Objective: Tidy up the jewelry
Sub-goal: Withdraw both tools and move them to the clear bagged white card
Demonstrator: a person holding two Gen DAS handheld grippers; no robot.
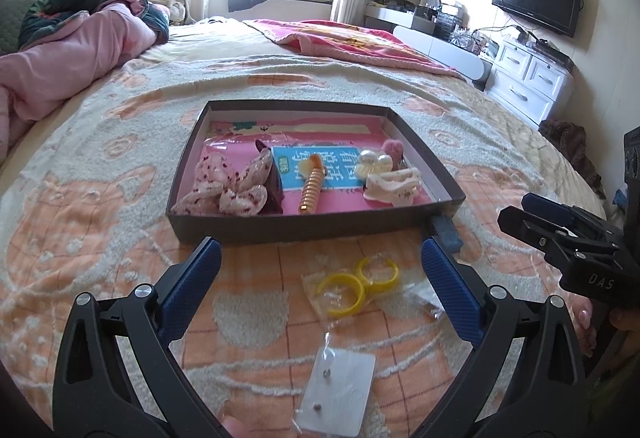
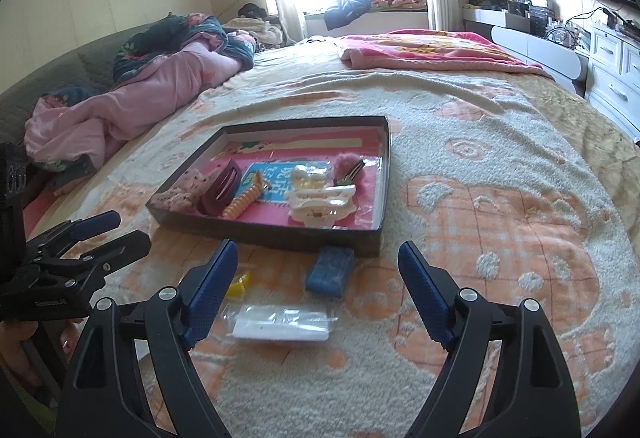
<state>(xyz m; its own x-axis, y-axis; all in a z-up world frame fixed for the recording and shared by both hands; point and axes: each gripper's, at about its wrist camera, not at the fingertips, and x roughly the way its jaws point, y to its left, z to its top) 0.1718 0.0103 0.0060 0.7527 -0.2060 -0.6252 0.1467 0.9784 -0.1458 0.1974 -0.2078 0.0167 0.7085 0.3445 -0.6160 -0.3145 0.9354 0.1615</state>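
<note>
Jewelry partly sorted: dark tray [image 1: 316,228] mid-frame on the bedspread [image 1: 100,238] already holds a floral scrunchie [image 1: 224,185], gold spiral clip [image 1: 312,189], pearl piece [image 1: 374,161], cream claw clip [image 1: 394,187]. Left out, lower centre in front of tray: bagged yellow hoops [image 1: 358,284], earring card [image 1: 340,386], blue box [image 2: 330,272] touching the tray's near wall. Left gripper [image 1: 320,278] spread wide w/ nothing gripped, hoops btwn fingers. Right gripper [image 2: 318,290] also released, empty. Next, prob.: pinch bag flat by its edge, not the hoops; lift clear over the wall before letting go.

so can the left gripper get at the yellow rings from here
Probably yes: the left gripper is open, and the bagged yellow rings lie on the blanket between its fingers with nothing over them.
</note>
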